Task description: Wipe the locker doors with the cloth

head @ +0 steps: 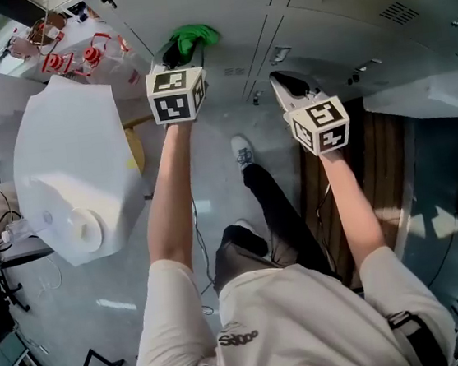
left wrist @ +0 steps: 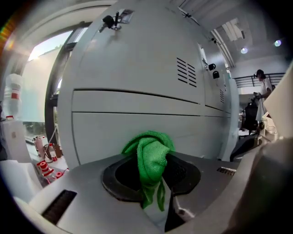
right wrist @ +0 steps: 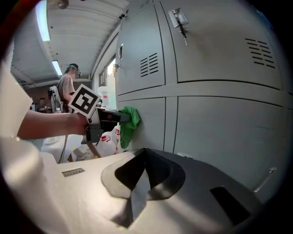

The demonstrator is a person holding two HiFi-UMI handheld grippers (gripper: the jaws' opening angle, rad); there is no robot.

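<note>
Left gripper (head: 174,59) is clamped on bunched green cloth (left wrist: 151,157); cloth is pressed against grey locker door (left wrist: 137,132). Right gripper (right wrist: 143,160) is held alongside, jaws closed together, nothing gripped.

1. In the head view, the marker cube (head: 175,95) hides most of the left claw (head: 180,53), and the green cloth (head: 193,38) covers its tips.
2. In the left gripper view, the bunched cloth hides where it meets the locker doors (left wrist: 137,91).
3. The locker doors run past every picture's edge.
4. The right claw (head: 287,86) is half hidden behind its own cube.
5. The white bulky shape (head: 69,164) on the left cannot be identified.
6. A far person (left wrist: 264,87) is too small to make out.
</note>
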